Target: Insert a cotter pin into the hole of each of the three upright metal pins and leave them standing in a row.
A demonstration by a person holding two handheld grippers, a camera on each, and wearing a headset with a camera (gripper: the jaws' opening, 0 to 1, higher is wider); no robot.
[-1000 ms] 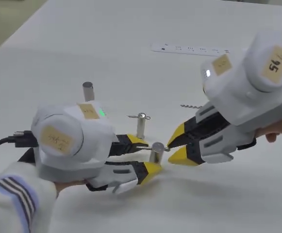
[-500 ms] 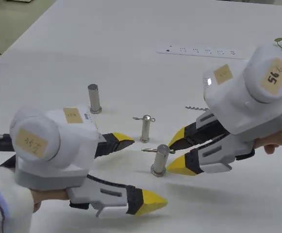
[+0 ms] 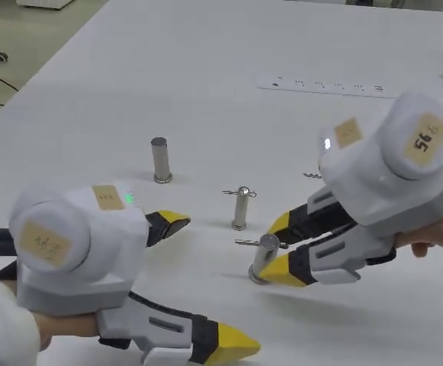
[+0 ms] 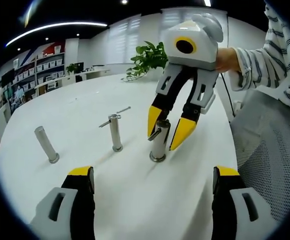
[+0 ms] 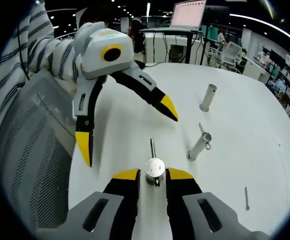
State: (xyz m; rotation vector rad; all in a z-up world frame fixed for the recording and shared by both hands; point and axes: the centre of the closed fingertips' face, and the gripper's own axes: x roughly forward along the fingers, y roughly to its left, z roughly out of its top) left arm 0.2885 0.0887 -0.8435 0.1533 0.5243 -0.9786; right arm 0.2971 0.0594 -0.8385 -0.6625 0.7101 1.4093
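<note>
Apparently at the close of the second insertion out of three. Right gripper (image 3: pixel 275 248) with jaws narrowly parted on either side of the near metal pin (image 3: pixel 262 258), seemingly clamping nothing; near cotter pin (image 3: pixel 245 243) already through the hole at its top. Left gripper (image 3: pixel 208 287) off to the side, jaws spread wide, holding nothing. Middle metal pin (image 3: pixel 241 207) upright just beyond, second cotter pin (image 3: pixel 232 192) in place. Far metal pin (image 3: pixel 160 160) upright, well apart, hole not yet filled. Next, probably: back off without tipping the near pin, fetch the spare cotter pin (image 5: pixel 246 197) lying on the white table (image 3: pixel 206 76), then steady the far pin and thread it.
</note>
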